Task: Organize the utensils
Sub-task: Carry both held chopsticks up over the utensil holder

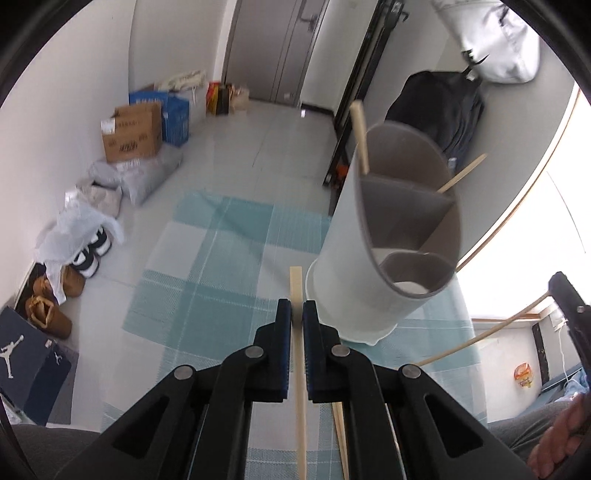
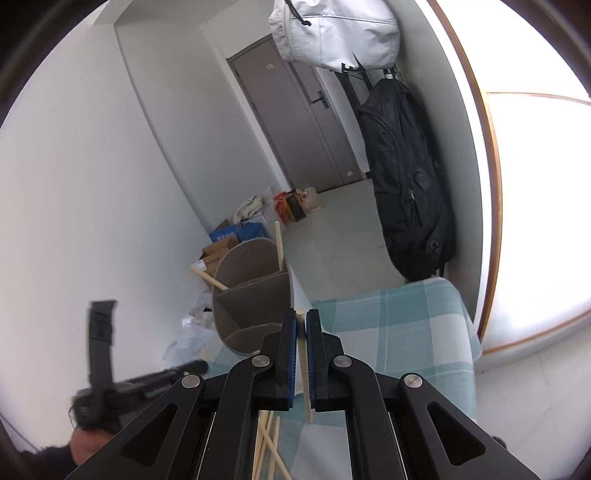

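Observation:
My left gripper (image 1: 297,310) is shut on a pale wooden chopstick (image 1: 298,369), held above the teal plaid cloth (image 1: 207,277). Just right of it stands a white and grey utensil holder (image 1: 354,236) with divided compartments. Two chopsticks (image 1: 359,133) lean out of its far compartment. My right gripper (image 2: 301,317) is shut on another chopstick (image 2: 303,362), with the holder (image 2: 251,291) ahead and to the left. In the left wrist view one of its fingers (image 1: 567,299) shows at the right edge with that chopstick (image 1: 480,338). Loose chopsticks (image 2: 269,443) lie on the cloth below.
Cardboard boxes (image 1: 133,133), bags and shoes (image 1: 88,254) line the left wall on the floor. A black backpack (image 2: 402,177) and a grey bag (image 2: 332,29) hang by the door (image 2: 295,122). The cloth-covered surface (image 2: 399,332) ends just beyond the holder.

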`<state>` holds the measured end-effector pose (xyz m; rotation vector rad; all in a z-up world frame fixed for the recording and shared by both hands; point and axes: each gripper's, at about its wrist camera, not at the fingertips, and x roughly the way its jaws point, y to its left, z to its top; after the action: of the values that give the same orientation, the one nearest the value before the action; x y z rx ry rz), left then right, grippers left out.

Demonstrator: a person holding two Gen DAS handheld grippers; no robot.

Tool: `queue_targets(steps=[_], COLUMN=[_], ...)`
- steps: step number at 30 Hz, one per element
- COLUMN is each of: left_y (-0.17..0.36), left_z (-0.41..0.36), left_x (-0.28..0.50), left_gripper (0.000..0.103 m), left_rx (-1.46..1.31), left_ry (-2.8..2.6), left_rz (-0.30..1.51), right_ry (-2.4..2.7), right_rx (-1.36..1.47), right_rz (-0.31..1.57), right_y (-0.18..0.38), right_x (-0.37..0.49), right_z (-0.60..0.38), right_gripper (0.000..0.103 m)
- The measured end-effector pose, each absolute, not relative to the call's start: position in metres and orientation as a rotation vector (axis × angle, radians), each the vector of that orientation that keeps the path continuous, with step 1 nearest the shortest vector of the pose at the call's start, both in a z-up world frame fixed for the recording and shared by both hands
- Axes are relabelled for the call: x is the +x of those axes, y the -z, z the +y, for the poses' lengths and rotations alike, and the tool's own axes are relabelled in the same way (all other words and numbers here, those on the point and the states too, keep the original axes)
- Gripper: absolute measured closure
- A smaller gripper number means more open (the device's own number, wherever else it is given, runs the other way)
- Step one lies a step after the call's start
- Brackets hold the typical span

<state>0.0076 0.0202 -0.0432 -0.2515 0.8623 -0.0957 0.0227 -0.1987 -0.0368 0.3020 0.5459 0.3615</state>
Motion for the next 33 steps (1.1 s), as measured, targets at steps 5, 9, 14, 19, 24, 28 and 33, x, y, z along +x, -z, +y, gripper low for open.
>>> queue_targets(steps=[5, 9, 14, 19, 24, 28, 33], left_y=[0.034, 0.029, 0.023, 0.01, -0.004, -0.015, -0.04], left_z=[0.024, 0.032, 0.038, 0.038, 0.034, 0.032, 0.029], left_x=[-0.002, -0.005, -0.009, -0.016, -0.019, -0.018, -0.013], left_gripper=[0.101, 0.101, 0.101, 0.101, 0.101, 0.101, 0.101], left_rx=[-0.231, -0.235, -0.247, -0.261, -0.241, -0.236, -0.238], left_ry=[0.109, 0.124, 0.133, 0.155, 0.176, 0.188, 0.209], left_rz=[0.789, 0.754, 0.727, 0.693, 0.665, 0.661, 0.637], right_ry=[-0.37, -0.383, -0.388, -0.39, -0.399, -0.405, -0.416], right_rx=[0.277, 0.253, 0.231, 0.224, 0.223, 0.21, 0.234], right_rz=[0.546, 0.535, 0.533, 0.522, 0.511, 0.495, 0.484], right_y=[0.036, 0.033, 0.033, 0.027, 0.018, 0.006, -0.015], right_x=[0.017, 0.01, 0.003, 0.001, -0.001, -0.001, 0.007], right_z=[-0.191, -0.184, -0.174, -0.168, -0.165, -0.161, -0.164], right_gripper=[0.099, 0.099, 0.099, 0.099, 0.099, 0.099, 0.099])
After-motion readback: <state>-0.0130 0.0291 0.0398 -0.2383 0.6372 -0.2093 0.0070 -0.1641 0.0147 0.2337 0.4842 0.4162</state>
